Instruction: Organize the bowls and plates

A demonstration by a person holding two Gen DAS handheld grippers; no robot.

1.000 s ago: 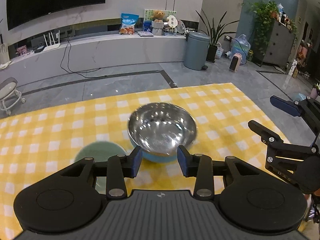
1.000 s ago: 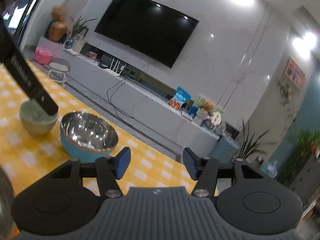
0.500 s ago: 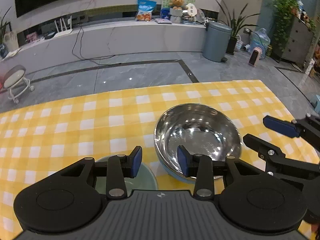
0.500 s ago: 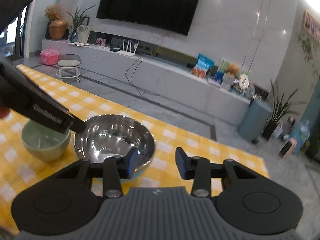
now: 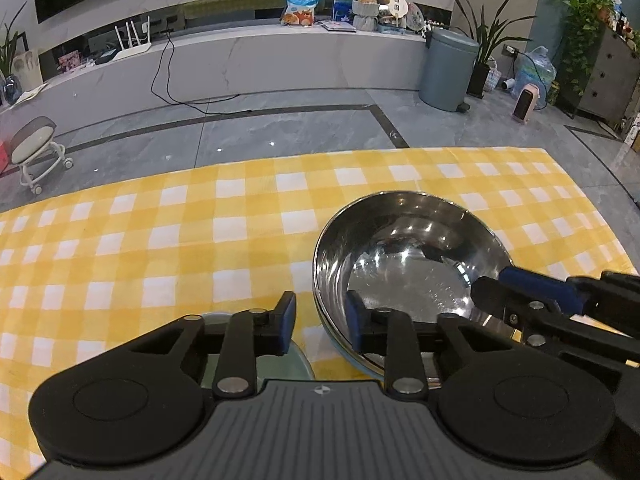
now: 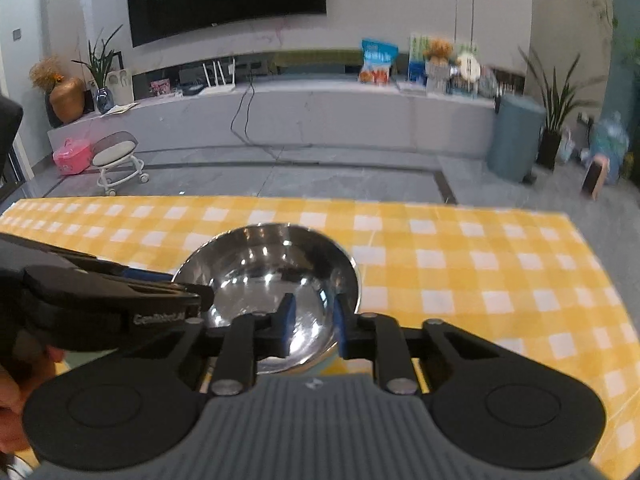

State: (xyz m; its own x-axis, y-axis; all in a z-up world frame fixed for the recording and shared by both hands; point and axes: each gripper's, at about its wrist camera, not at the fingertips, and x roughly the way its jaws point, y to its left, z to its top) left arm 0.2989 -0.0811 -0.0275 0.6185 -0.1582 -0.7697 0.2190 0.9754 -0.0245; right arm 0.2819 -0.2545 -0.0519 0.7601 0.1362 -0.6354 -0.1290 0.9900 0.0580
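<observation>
The yellow checked tablecloth (image 5: pixel 200 240) fills more of both views than a second ago, as both grippers have come nearer the steel bowl (image 5: pixel 404 264). That bowl, empty, sits on the cloth's near right part. The left gripper (image 5: pixel 320 316) is closing, its jaws astride the bowl's near left rim, pads not clearly pressing. The right gripper (image 6: pixel 311 322) is closing over the near right rim; contact is unclear. Only the left view shows the green bowl (image 5: pixel 280 368), just left of the steel one, mostly hidden.
</observation>
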